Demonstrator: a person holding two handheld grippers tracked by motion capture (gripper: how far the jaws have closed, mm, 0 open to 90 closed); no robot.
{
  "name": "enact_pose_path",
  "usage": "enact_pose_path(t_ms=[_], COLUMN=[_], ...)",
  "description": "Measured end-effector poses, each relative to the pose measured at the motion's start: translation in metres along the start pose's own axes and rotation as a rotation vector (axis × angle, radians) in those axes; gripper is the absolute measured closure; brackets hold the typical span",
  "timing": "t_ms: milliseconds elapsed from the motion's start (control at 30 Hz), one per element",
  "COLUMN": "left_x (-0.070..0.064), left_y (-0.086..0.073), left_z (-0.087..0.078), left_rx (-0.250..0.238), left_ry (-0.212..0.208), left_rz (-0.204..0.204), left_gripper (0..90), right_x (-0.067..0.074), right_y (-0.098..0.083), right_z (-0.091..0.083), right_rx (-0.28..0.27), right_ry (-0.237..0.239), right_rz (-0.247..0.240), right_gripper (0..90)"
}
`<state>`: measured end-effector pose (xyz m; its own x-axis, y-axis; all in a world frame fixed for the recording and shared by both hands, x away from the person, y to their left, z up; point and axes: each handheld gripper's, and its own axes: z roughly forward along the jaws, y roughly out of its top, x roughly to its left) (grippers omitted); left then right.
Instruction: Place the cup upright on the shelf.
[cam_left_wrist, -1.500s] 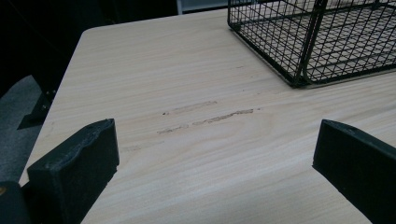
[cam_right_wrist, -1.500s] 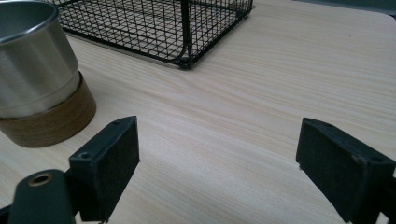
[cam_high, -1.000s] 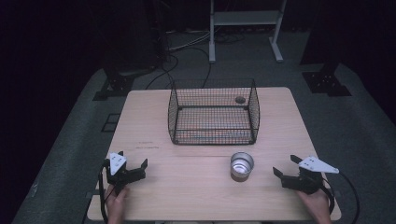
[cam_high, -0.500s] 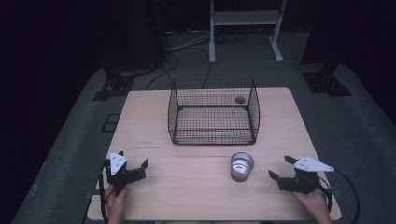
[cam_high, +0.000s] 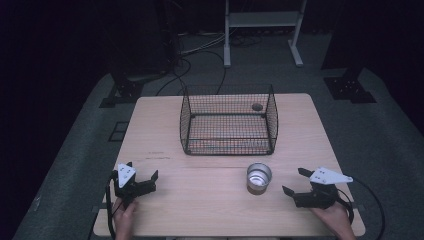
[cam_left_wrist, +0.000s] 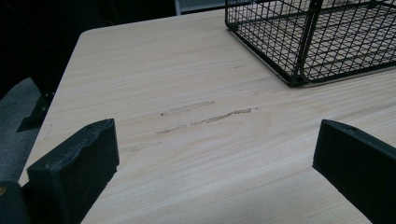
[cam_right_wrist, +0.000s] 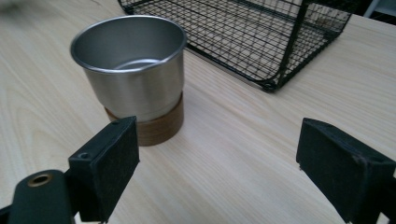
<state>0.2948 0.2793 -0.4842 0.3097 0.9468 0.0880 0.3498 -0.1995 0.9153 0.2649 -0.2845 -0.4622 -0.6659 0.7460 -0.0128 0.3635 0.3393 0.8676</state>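
Our right gripper (cam_high: 294, 183) stands open and empty, near the metal cup (cam_high: 259, 177) on the table (cam_high: 210, 200); it has edged closer. Our left gripper (cam_high: 146, 179), equally open, hasn't moved. Something small and dark in the basket (cam_high: 229, 120), perhaps a stone, stays unclear.

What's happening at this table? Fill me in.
A person sits at a wooden table with a gripper in each hand. The right gripper hangs open beside a steel cup with a wooden base, pointing toward it but not touching. The left gripper waits open over bare wood. A wire basket stands behind the cup. Nothing is held.
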Motion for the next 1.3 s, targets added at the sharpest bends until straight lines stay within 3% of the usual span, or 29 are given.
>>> enact_pose_path(t_ms=[600,1300], left_x=[0.0,0.0], left_y=[0.0,0.0], left_z=[0.0,0.0], left_rx=[0.001,0.0], left_ry=[0.001,0.0], left_rz=[-0.001,0.0], left_gripper=[0.0,0.0], right_x=[0.015,0.034], right_y=[0.01,0.02], right_z=[0.008,0.026], right_rx=[0.038,0.075], right_ry=[0.084,0.145], right_rz=[-0.052,-0.094], right_gripper=[12.1,7.0])
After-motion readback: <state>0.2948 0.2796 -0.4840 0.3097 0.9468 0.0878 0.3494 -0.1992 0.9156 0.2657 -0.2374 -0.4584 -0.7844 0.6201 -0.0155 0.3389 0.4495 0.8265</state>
